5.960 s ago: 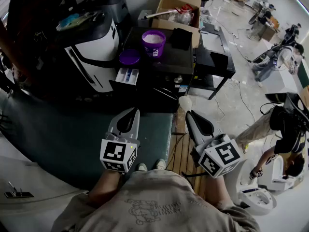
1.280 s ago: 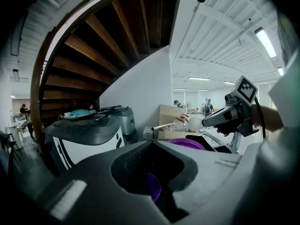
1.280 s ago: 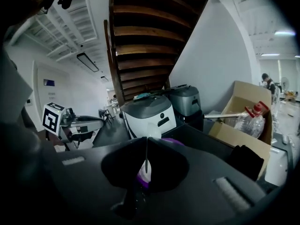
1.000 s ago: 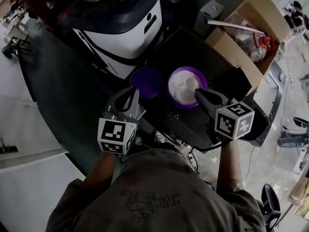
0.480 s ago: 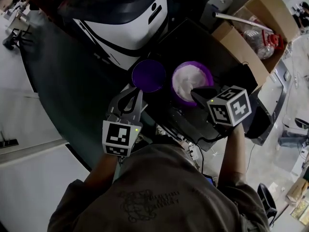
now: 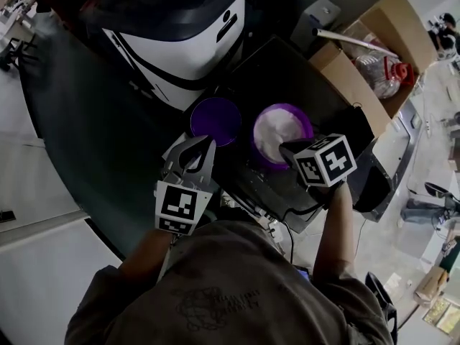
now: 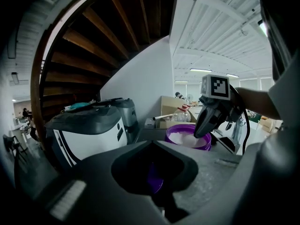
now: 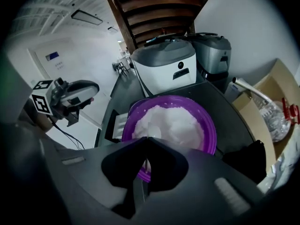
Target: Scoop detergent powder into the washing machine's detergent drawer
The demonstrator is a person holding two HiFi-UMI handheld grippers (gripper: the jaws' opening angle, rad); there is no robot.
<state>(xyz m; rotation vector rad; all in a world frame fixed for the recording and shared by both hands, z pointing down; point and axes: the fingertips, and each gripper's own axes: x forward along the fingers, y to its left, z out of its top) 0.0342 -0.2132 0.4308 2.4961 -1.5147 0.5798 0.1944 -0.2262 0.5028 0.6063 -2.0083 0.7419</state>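
Right gripper view shows the right gripper [image 8: 146, 140] clamped on a white scoop [image 8: 153, 132] dipped into detergent powder [image 8: 177, 120] filling the purple tub [image 8: 212, 135] at centre frame, while the left gripper [image 7: 153, 142] has its jaws together on nothing.

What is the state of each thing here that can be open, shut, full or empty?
Tub: open, full of white powder.
Lid: off, beside the tub.
Detergent drawer: pulled out.
Left tongs: shut, empty.
Right tongs: shut on scoop, above the tub.
Cardboard box: open.
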